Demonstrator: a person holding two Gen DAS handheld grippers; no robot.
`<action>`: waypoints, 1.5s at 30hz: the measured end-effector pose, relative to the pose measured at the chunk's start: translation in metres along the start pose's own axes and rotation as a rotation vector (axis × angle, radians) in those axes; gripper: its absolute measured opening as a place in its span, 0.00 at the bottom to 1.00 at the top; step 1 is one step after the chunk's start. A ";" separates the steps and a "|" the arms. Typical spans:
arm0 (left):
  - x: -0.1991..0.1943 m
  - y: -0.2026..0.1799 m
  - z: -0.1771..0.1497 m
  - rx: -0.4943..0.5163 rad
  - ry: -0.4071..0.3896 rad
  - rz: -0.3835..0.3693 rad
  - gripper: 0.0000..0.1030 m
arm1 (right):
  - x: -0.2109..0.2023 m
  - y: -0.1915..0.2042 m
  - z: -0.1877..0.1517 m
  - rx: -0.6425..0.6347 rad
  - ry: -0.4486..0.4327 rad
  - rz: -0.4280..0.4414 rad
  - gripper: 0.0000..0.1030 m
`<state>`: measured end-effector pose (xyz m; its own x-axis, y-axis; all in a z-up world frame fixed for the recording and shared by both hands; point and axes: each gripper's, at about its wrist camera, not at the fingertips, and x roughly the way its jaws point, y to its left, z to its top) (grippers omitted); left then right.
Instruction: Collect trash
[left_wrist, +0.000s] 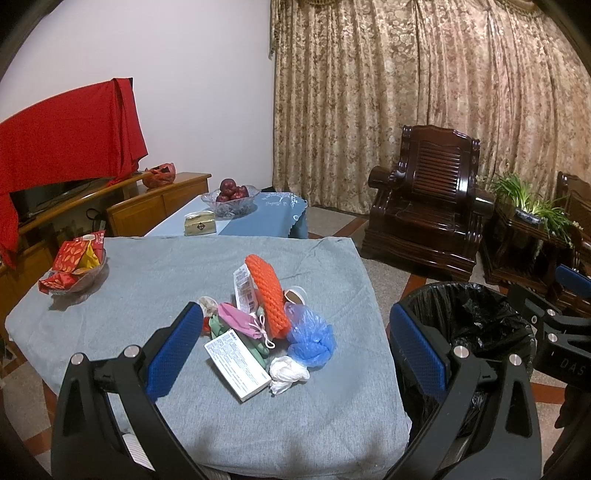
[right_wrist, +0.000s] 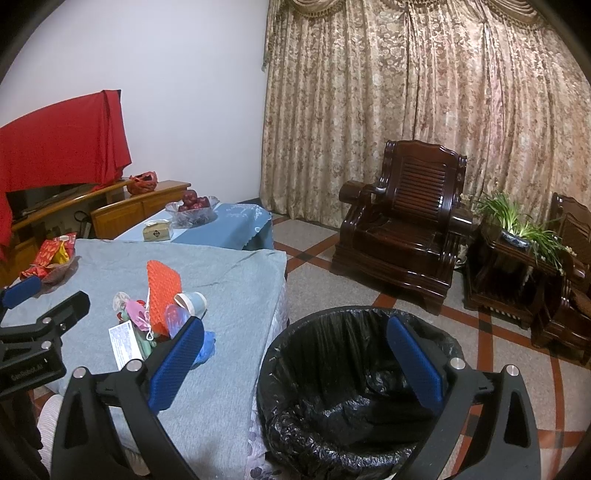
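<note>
while both idle, trash pile (left_wrist: 258, 325) untouched

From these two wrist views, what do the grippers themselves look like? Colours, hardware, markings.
Both match: black plastic frames with triangular cutouts, silver round pivot pins, and two flat fingers faced with textured blue pads. The left gripper body shows partly legible white lettering in the right view; the right gripper shows "DAS" in the left view. No cables or sleeves visible.
</note>
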<state>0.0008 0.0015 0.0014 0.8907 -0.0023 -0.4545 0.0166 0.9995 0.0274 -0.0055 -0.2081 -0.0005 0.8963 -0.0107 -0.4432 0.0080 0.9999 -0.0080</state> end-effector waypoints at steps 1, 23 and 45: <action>0.000 0.000 0.000 0.000 -0.001 0.000 0.95 | 0.000 0.000 0.001 -0.001 -0.003 0.001 0.94; 0.001 0.000 0.000 0.000 0.001 0.000 0.95 | -0.001 0.001 0.004 -0.003 0.000 0.003 0.94; 0.001 0.006 -0.007 -0.007 0.005 0.002 0.95 | 0.013 0.018 -0.011 -0.016 0.009 0.009 0.94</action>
<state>-0.0008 0.0074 -0.0052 0.8884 -0.0006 -0.4590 0.0119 0.9997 0.0218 0.0015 -0.1904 -0.0159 0.8924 -0.0018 -0.4513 -0.0071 0.9998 -0.0179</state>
